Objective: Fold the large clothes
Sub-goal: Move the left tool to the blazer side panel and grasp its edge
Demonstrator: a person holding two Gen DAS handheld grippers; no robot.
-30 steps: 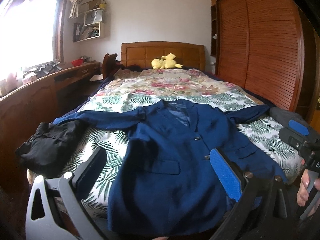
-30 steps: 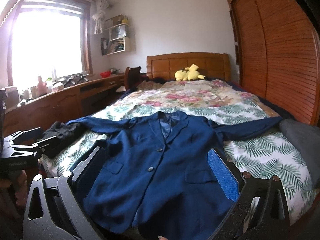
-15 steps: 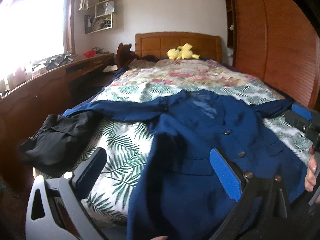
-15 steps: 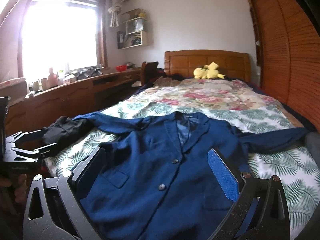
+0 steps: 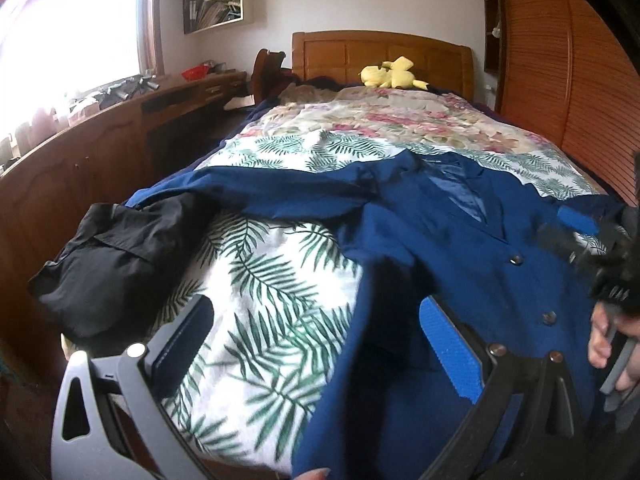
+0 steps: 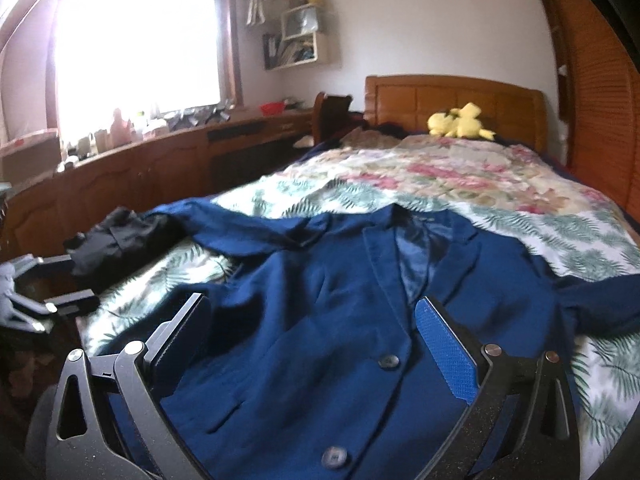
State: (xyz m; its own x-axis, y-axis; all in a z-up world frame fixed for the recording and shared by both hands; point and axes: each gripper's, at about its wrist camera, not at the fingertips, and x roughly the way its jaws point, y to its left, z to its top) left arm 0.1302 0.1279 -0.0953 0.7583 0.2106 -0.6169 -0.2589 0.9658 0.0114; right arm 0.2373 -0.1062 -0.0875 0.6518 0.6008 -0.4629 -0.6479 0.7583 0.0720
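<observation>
blue blazer [image 6: 352, 320] flat on bed [image 5: 280, 280], under both wide-open, empty tongs, left [image 5: 316, 356], right [image 6: 316, 348]

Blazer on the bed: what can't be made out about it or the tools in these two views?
- Blazer hem: left wrist view, cut off by the bottom edge and hidden behind the left tool.
- Its far sleeve end: left wrist view, covered by the blurred right tool.
- Its other cuff: right wrist view, lost against the black garment.
- Lower front: right wrist view, behind the right tool's fingers.
</observation>
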